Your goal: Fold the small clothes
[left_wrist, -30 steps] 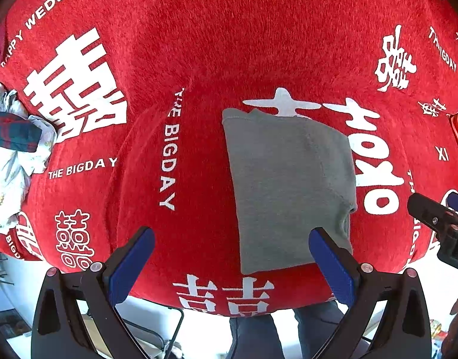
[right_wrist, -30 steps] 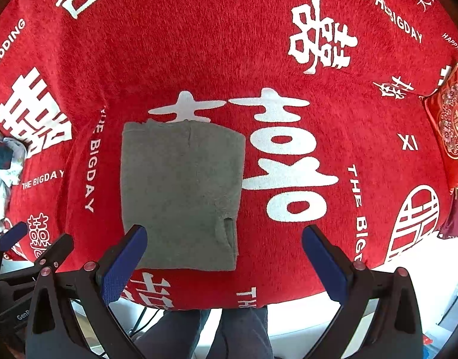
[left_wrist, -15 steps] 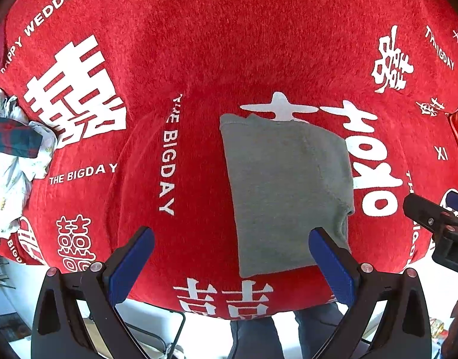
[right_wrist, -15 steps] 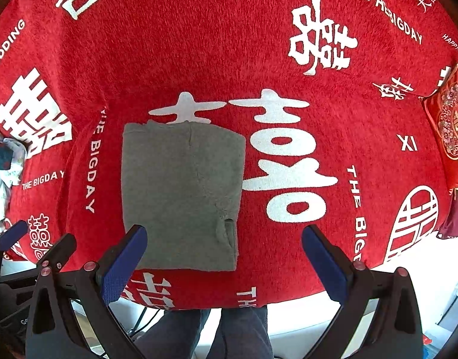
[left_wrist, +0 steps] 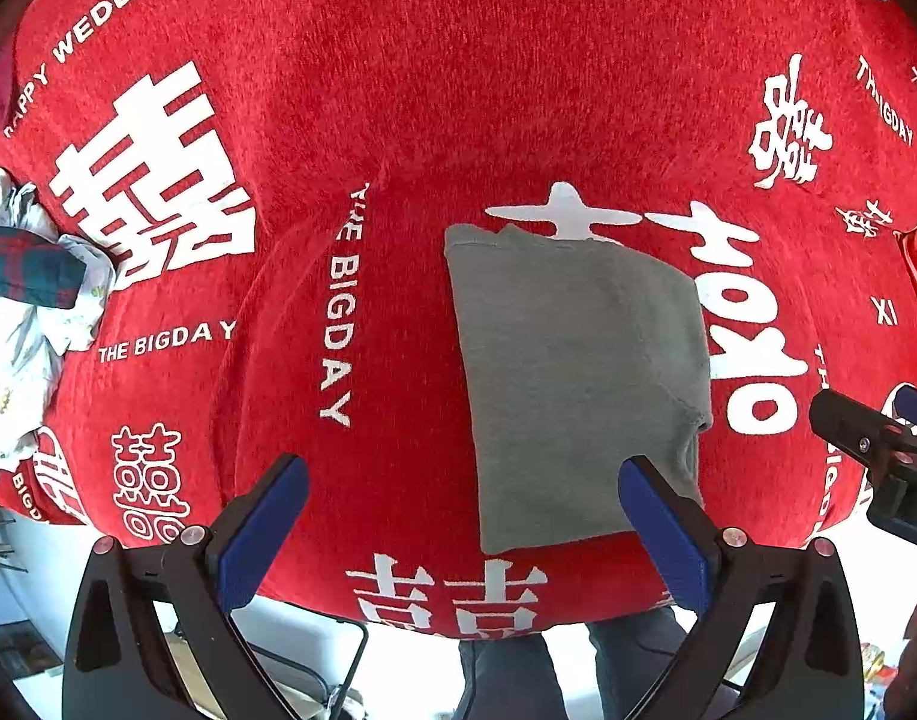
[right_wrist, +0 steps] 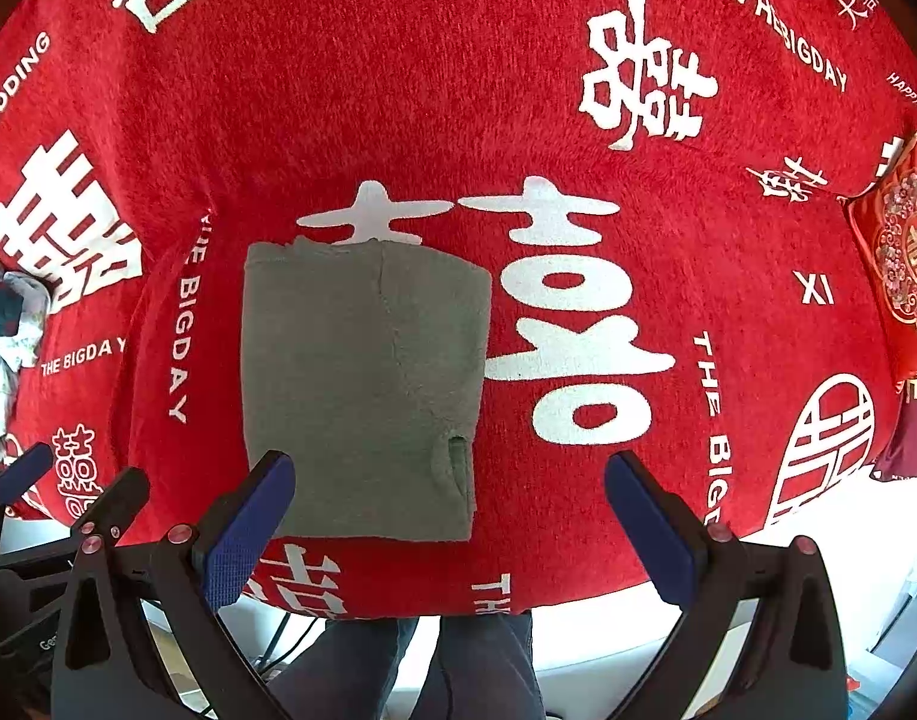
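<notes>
A small grey garment lies folded into a flat rectangle on the red wedding-print cloth, near its front edge. It also shows in the right wrist view. My left gripper is open and empty, held above the front edge, with its right finger over the garment's near corner. My right gripper is open and empty, with its left finger over the garment's near left corner. The right gripper shows at the right edge of the left wrist view.
A pile of other clothes, white and dark plaid, lies at the table's left edge. A red embroidered cushion sits at the right. The person's legs stand at the table's front edge.
The left wrist view has shifted slightly, so the garment sits a little lower and more left in it. Both grippers stay open; the garment has not moved.
</notes>
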A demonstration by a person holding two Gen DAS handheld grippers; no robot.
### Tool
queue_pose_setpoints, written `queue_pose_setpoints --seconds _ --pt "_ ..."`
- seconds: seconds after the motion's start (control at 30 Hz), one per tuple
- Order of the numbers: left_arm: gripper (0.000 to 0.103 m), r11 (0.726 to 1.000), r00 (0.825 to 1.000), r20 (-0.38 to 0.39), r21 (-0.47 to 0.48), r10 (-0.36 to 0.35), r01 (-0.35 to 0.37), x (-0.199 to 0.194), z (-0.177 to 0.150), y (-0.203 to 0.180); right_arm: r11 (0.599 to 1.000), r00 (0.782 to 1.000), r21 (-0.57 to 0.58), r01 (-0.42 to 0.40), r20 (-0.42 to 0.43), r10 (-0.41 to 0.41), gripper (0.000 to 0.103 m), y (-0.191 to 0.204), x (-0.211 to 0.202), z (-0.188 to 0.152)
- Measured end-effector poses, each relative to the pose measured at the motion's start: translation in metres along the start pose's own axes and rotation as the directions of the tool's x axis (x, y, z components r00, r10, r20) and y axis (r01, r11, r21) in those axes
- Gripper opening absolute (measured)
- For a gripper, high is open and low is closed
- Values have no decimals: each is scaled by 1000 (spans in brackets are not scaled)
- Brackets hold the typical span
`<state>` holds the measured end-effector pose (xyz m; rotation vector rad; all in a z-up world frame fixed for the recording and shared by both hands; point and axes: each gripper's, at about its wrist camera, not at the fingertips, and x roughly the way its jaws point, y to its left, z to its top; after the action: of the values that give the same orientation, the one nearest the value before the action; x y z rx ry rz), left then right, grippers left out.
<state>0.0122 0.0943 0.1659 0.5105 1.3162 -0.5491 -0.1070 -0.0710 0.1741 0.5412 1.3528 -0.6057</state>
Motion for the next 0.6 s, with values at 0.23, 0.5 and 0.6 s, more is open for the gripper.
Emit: queue_pose_setpoints --seconds 0.23,0.5,0.6 --pt "103 1000 1000 1 1 0 0 0 0 0 1000 1000 -2 1 -1 -1 103 0 0 1" --pt "103 1000 1000 0 2 0 0 0 0 1 1000 1000 -1 5 -2 -5 103 0 0 1" --pt "103 1000 1000 0 3 1 -1 0 1 1 1000 1000 -2 4 -4 -4 103 0 0 2"
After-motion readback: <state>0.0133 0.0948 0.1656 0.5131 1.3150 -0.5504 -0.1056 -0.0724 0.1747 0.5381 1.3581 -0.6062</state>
